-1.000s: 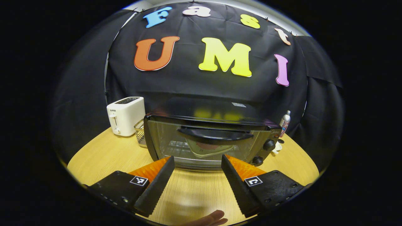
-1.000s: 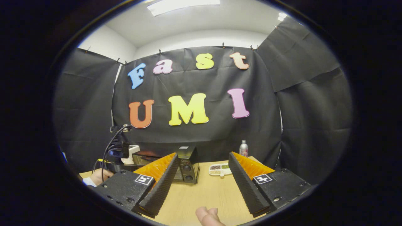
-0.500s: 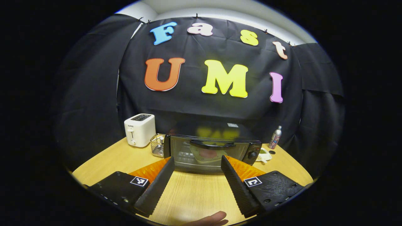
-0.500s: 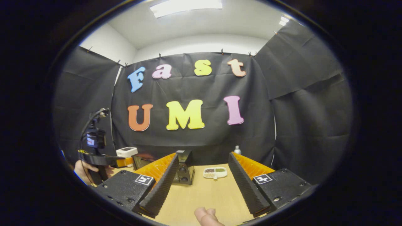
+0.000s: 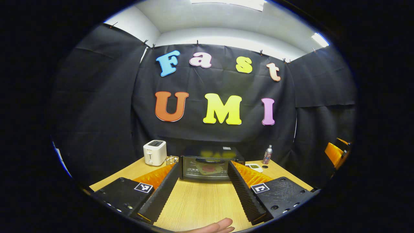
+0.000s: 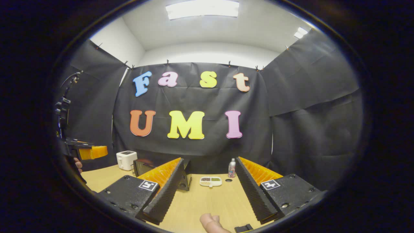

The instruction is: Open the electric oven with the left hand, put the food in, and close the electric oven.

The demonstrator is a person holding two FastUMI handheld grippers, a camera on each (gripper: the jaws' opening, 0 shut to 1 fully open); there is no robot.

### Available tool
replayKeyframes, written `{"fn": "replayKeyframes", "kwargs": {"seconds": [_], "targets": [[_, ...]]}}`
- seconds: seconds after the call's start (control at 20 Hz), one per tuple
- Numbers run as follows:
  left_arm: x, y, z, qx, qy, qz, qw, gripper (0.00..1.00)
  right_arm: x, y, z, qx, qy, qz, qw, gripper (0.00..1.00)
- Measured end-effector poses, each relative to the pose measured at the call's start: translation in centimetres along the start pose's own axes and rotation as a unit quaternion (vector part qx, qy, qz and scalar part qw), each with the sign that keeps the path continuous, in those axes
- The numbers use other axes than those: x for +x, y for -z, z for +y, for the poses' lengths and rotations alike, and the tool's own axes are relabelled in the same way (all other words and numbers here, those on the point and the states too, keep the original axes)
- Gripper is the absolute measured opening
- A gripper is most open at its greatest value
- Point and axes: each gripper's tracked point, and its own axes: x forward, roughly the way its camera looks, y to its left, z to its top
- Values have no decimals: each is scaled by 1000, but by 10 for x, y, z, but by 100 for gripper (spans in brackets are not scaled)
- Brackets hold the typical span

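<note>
One wooden bench carries everything. One black electric oven stands at its far middle, door closed, with one plate of food seen through the glass. One white toaster sits left of it; its front lettering is too small to read. One small bottle and one divided dish stand to the right. The left gripper and the right gripper each hang above the bench with fingers spread apart, holding nothing.

left gripper pulling back and up from the oven, now far off across the table | right gripper backing off too | left gripper now high at left edge of right gripper view
</note>
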Motion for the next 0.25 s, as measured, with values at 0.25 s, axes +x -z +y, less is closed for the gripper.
{"fn": "replayKeyframes", "kwargs": {"seconds": [0.25], "targets": [[-34, -9, -1, -18, 14, -46, 999, 94, -14, 0, -8, 19, -5, -1, 1000, 96]]}}
